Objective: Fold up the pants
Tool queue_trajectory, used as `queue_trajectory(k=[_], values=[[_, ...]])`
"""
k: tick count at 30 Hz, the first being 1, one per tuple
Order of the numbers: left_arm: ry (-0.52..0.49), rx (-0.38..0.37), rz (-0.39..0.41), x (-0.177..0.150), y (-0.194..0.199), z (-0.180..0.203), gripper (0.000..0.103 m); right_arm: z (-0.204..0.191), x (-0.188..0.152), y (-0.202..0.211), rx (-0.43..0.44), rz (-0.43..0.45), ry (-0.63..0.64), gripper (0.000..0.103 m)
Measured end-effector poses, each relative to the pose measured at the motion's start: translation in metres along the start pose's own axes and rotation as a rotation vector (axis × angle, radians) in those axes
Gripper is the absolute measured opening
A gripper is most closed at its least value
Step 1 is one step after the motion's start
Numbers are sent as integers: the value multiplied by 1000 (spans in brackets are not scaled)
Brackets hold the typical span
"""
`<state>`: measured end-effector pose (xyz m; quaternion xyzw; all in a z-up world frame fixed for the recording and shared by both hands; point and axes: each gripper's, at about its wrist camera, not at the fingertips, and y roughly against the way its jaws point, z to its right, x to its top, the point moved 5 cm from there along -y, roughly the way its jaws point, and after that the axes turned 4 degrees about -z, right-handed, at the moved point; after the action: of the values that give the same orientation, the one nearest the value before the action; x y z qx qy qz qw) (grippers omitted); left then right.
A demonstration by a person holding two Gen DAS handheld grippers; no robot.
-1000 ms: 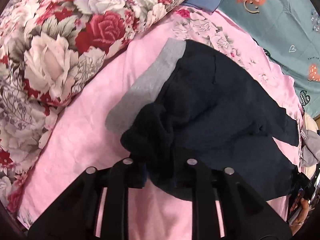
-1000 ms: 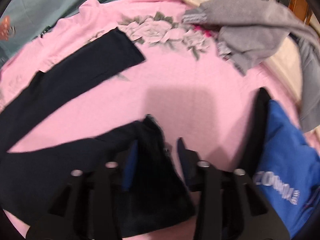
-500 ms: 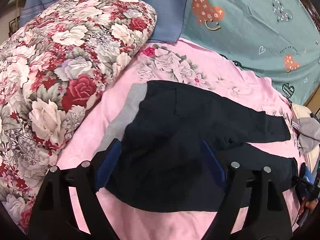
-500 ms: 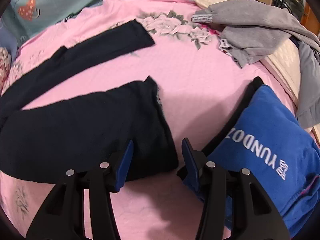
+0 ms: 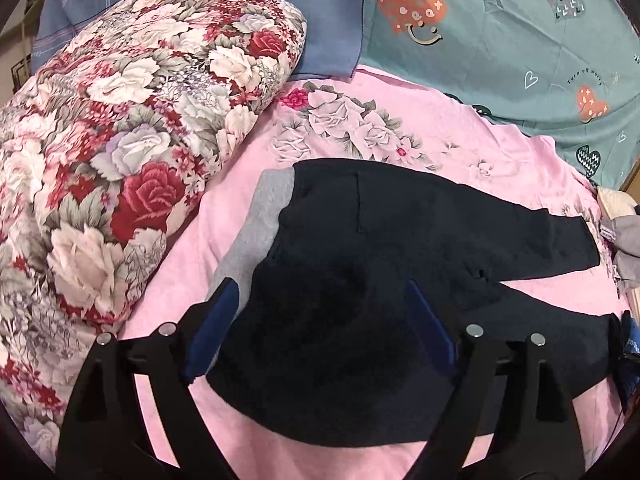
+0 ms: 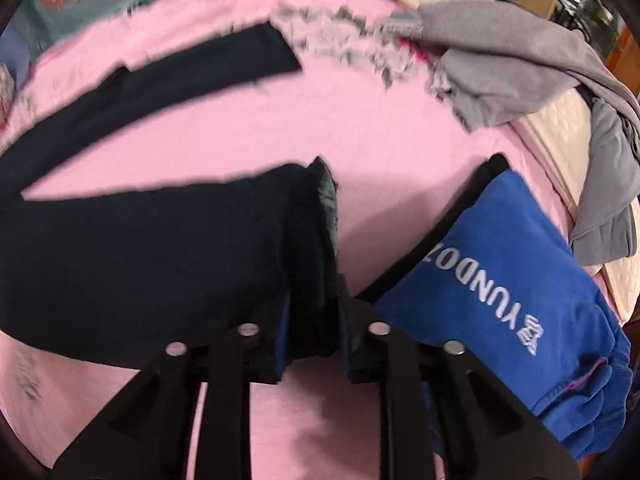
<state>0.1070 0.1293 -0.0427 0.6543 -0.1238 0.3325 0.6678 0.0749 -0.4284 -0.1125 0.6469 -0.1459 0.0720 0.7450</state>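
Pink bed sheet [image 5: 224, 216] carries the dark navy pants [image 5: 400, 232], grey waistband [image 5: 264, 216] toward the quilt [image 5: 120, 140]. Left tongs [image 5: 316, 332] stand apart above the seat, touching nothing. Right tongs [image 6: 312, 320] are clamped on the near leg's cuff; the far leg lies splayed ahead. Bare sheet lies between the legs. Blue garment [image 6: 512, 280] sits just right of the right tongs, grey clothes [image 6: 520, 68] beyond.

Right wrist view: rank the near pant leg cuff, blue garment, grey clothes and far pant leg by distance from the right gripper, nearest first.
1. Near pant leg cuff: between the fingers of the right gripper, which is shut on it.
2. Blue garment: just to the right, lying on the pink bedsheet.
3. Far pant leg and grey clothes: far left and far right, too close to call.
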Motion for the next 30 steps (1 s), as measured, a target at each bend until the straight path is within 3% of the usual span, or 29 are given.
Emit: queue_trajectory(k=[1,3,4,6,8,11,16,19,22,23,25,26,27,30], values=[[-2,2,-4,4,-4,1,86,-4,2,1,-21,10,24,32],[3,-8,-3,11,-6,2,86,-10,9,18,-29,90,36,55],[7,-15,-1,15,-7,3,86,-10,17,36,-18,173,18,59],[5,-28,18,26,-7,7,88,-6,33,65,8,301,-36,78],[-3,-31,53,38,-5,12,90,-4,50,83,39,393,-81,91],[2,-43,86,54,-6,19,92,-7,87,86,116,473,-124,92],[104,-171,88,54,-14,24,94,3,158,29,96,433,-211,91],[115,-160,79,51,-32,28,95,2,186,-17,119,312,-252,81],[100,-105,36,50,-58,27,95,-4,197,-54,177,189,-274,59],[103,-94,23,51,-66,26,95,-7,198,-63,186,155,-274,51],[119,-94,2,51,-77,23,95,-13,199,-64,144,161,-240,27],[125,-96,-3,50,-79,21,95,-15,200,-62,166,166,-224,13],[129,-100,-7,50,-82,20,95,-13,200,-57,175,176,-225,13],[125,-99,5,48,-84,18,95,10,197,-34,18,254,-268,13]])
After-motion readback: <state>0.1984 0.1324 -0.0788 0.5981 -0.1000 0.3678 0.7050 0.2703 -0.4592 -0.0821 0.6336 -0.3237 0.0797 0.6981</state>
